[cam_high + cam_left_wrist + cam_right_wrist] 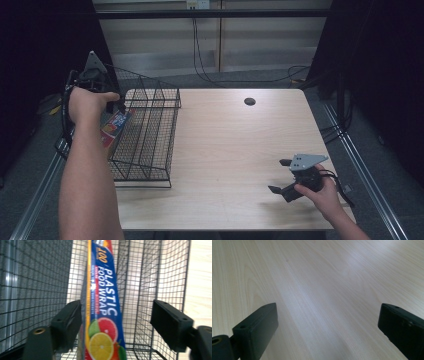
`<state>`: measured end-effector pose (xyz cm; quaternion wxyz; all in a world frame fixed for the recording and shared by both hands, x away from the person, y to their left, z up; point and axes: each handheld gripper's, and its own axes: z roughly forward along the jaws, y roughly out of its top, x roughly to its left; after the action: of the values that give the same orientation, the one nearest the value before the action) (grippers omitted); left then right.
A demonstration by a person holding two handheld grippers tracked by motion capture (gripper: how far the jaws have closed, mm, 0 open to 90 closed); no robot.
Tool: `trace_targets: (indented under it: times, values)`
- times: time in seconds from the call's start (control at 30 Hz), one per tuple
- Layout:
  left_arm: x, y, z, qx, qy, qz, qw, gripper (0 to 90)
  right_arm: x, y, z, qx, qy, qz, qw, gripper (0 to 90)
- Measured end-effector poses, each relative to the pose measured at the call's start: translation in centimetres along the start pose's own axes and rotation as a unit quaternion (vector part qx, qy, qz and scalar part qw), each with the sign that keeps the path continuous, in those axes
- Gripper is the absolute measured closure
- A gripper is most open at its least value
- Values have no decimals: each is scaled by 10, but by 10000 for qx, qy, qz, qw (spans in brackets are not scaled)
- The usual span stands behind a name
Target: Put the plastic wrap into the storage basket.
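Left gripper view puts the plastic food wrap box (103,315) between the jaws of the left hand-held gripper (116,322): a long, narrow carton of printed card, blue with white lettering and a picture of cut citrus, standing on edge and leaning up inside the wire basket (160,277). One jaw lies against the box's side, the other stands well clear, so the jaws are spread and not clamped on it. Whether the box is about to be gripped or has just been let go cannot be told.

From the high view, the box (116,125) leans against the left wall of the basket (150,135), which probably keeps it from toppling; the person's left hand (87,102) reaches in from above with the left hand-held gripper (114,102). The basket is black welded mesh, rectangular, open-topped, with a rigid grid that lets the bench (235,150) show through. It sits at the bench's left edge.

The bench is pale wood-grain laminate, smooth with a soft sheen, with a dark round cable hole (249,101) near its far edge.

Right hand-held gripper (282,175) rests low over bare bench near the front right, jaws wide apart and empty, seemingly parked.
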<state>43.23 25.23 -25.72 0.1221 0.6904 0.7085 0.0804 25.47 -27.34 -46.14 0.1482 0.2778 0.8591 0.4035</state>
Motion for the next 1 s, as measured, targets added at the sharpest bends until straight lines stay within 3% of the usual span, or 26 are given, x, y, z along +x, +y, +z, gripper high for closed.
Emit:
trace_targets:
  times: [0.2, 0.43, 0.53, 0.77, 1.0]
  values:
    - [-12, 1, 1, -104, -156, 171, 9997, 136, 0, 0, -1, -16, -20, 12, 10000, 27]
    - [-28, 0, 8, -142, -416, 348, 9984, 116, 0, 0, -2, -13, -16, 6, 10000, 27]
    - [-35, -1, 10, -163, -510, 523, 9972, 116, 0, 0, -2, -18, -10, 7, 10000, 27]
    - [-47, -5, 14, -265, -785, 682, 9942, 111, -1, -1, -2, -25, -46, 21, 10000, 27]
    - [-61, -10, 21, -294, -913, 974, 9906, 106, 0, -1, -2, -20, -14, 30, 10000, 27]
